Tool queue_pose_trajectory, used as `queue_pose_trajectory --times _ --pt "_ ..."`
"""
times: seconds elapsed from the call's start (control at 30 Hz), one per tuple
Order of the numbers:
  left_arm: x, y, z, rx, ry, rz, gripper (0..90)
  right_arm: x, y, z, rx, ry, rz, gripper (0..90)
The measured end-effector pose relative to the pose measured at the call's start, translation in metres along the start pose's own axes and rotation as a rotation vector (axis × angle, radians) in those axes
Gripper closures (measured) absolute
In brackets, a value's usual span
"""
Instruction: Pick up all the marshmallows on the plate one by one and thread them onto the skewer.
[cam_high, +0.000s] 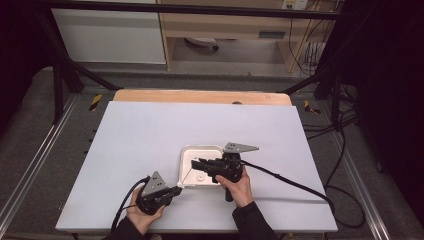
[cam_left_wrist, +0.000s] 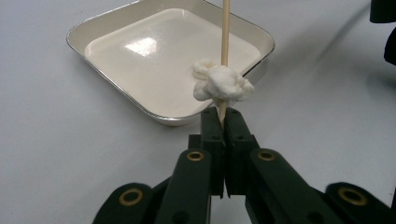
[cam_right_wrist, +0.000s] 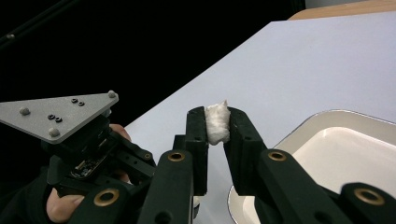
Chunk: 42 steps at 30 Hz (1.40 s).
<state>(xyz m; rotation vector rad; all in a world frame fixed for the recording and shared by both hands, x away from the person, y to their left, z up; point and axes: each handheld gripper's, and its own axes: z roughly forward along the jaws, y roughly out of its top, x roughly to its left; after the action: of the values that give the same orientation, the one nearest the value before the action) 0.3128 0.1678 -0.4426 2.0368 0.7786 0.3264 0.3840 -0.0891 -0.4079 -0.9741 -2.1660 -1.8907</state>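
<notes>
My left gripper (cam_left_wrist: 223, 116) (cam_high: 176, 189) is shut on the lower end of a thin wooden skewer (cam_left_wrist: 225, 32), which rises over the tray. A soft white lump (cam_left_wrist: 223, 85) is threaded on the skewer just above the jaws. My right gripper (cam_right_wrist: 216, 114) (cam_high: 196, 163) reaches leftward above the tray and is shut on a second white lump (cam_right_wrist: 217, 122), squeezed between its pads. A small white piece (cam_high: 200, 176) lies in the shallow cream tray (cam_left_wrist: 77, 39) (cam_high: 186, 151) (cam_right_wrist: 336, 116).
The tray sits near the front middle of a white table top (cam_high: 150, 135). A wooden strip (cam_high: 200, 96) runs along the far edge. Cables (cam_high: 295, 182) trail from both grippers toward the front and right. Black frame posts (cam_high: 57, 85) stand beyond the table.
</notes>
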Motion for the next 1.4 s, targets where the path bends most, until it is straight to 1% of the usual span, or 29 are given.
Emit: queue_pose_trajectory --times 0.27,0.43,0.77,0.8,0.83,0.87,0.9,0.93,0.97,1.03,1.13,1.3,1.4 --pt "0.0 0.0 0.0 -0.005 -0.008 -0.012 88.7 0.001 -0.003 0.002 -0.017 0.007 -0.003 80.8" --pt "0.0 0.0 0.0 -0.004 -0.008 -0.012 88.7 0.001 -0.005 0.003 -0.018 0.008 -0.005 80.8" --pt "0.0 0.0 0.0 -0.008 -0.008 -0.014 88.7 0.0 -0.009 0.004 -0.007 0.013 0.001 80.7" --pt "0.0 0.001 -0.001 -0.032 -0.018 -0.019 88.7 0.001 -0.009 0.005 -0.004 0.014 0.003 80.6" --pt "0.0 0.003 -0.002 -0.04 -0.016 -0.02 88.7 0.0 -0.011 0.007 0.041 0.033 0.018 80.2" --pt "-0.001 0.005 -0.002 -0.039 -0.004 -0.013 88.7 0.0 -0.014 0.01 0.06 0.04 0.022 79.8" --pt "0.0 0.006 -0.001 -0.036 -0.003 -0.012 88.7 0.0 -0.018 0.012 0.064 0.042 0.015 79.7" --pt "0.0 0.005 0.0 -0.036 -0.004 -0.02 88.7 0.0 -0.02 0.013 0.049 0.042 0.006 79.6" --pt "0.0 0.005 0.0 -0.028 0.0 -0.022 88.6 0.0 -0.02 0.013 0.048 0.04 0.008 79.5" --pt "0.001 0.004 0.001 -0.031 0.0 -0.025 88.6 0.0 -0.021 0.015 0.052 0.033 0.008 79.3" --pt "0.0 0.005 0.002 -0.037 0.002 -0.023 88.5 0.001 -0.025 0.019 0.087 0.037 0.014 78.4" --pt "0.0 0.005 0.005 -0.028 0.002 -0.021 88.5 0.001 -0.032 0.022 0.116 0.038 0.025 76.3" --pt "0.001 0.005 0.005 -0.032 -0.002 -0.026 88.5 0.001 -0.031 0.021 0.122 0.036 0.022 70.6"
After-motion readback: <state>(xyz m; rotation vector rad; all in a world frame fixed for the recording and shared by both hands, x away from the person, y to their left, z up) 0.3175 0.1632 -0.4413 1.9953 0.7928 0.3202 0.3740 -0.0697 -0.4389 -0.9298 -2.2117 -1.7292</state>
